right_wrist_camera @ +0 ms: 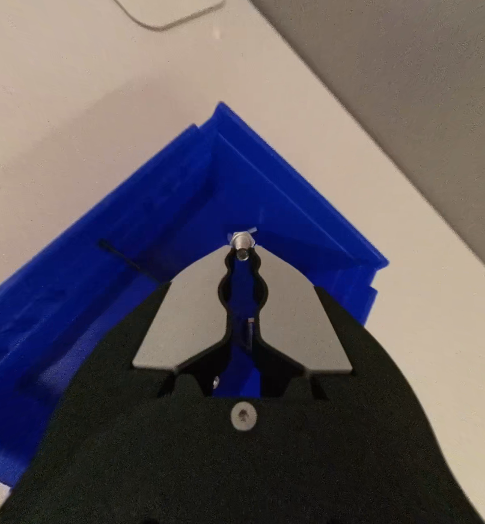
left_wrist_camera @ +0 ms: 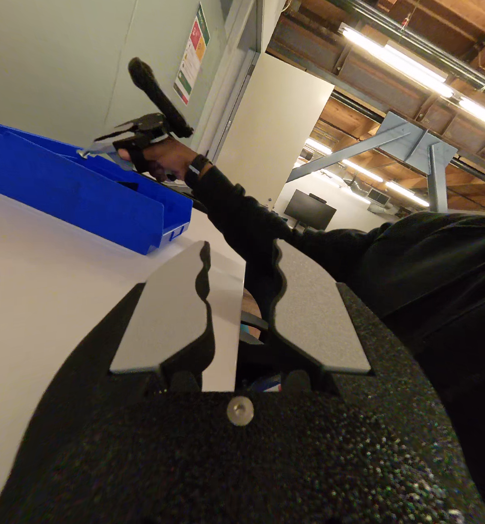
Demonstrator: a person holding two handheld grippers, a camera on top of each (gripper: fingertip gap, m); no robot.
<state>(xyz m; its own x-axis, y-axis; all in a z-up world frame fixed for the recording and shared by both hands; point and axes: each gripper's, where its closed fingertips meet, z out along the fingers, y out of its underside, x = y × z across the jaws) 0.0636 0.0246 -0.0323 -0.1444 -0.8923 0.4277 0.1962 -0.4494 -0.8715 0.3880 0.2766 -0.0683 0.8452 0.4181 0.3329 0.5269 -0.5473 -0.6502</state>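
My right gripper (right_wrist_camera: 243, 252) is shut on a small silver bolt (right_wrist_camera: 242, 245) with a hex nut on it, pinched at the fingertips. It hangs over the inside of a blue plastic bin (right_wrist_camera: 178, 198), near a corner. The left wrist view shows the same right gripper (left_wrist_camera: 86, 153), held by a hand in a black sleeve, with its tips above the blue bin (left_wrist_camera: 74, 192). My left gripper (left_wrist_camera: 241, 246) is open with nothing between its pads. It is near the edge of the white table (left_wrist_camera: 37, 283), to the right of the bin.
A thin black strip (right_wrist_camera: 116, 252) and a small silver piece (right_wrist_camera: 215, 382) lie inside the bin. A grey cable (right_wrist_camera: 164, 22) lies on the table beyond it. The person's body (left_wrist_camera: 434, 283) is to the right of my left gripper. A dark monitor (left_wrist_camera: 309, 209) stands far off. The left gripper's tips are roughly 40 centimeters from the right gripper's.
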